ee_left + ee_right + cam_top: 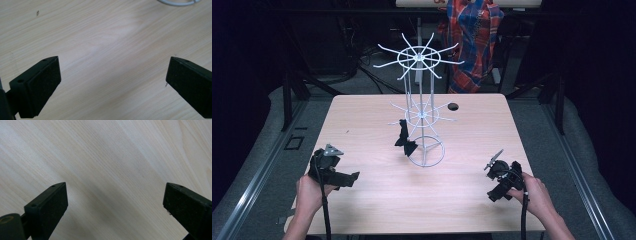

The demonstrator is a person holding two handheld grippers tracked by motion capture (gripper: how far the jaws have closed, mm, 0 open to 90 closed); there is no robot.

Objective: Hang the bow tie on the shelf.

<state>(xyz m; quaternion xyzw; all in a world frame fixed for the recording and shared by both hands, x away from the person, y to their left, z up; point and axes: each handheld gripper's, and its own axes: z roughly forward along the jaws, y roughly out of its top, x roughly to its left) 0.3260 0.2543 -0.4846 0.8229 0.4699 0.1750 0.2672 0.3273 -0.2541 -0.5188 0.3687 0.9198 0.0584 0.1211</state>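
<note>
My left hand-held gripper [347, 178] rests low at the near left of the desk [362, 125], jaws spread wide with nothing between them; the left gripper view shows bare wood between the pads. The black cloth piece [404, 140] hangs on the lower tier of the white wire rack [422, 117], ahead and to the right of that gripper, its long axis running roughly up and down. My right hand-held gripper [493, 162] (also wide and empty) sits farther off, beyond the rack's base ring, so the left looks nearer.

Plaid cloth [473, 37] behind table [362, 120]
</note>
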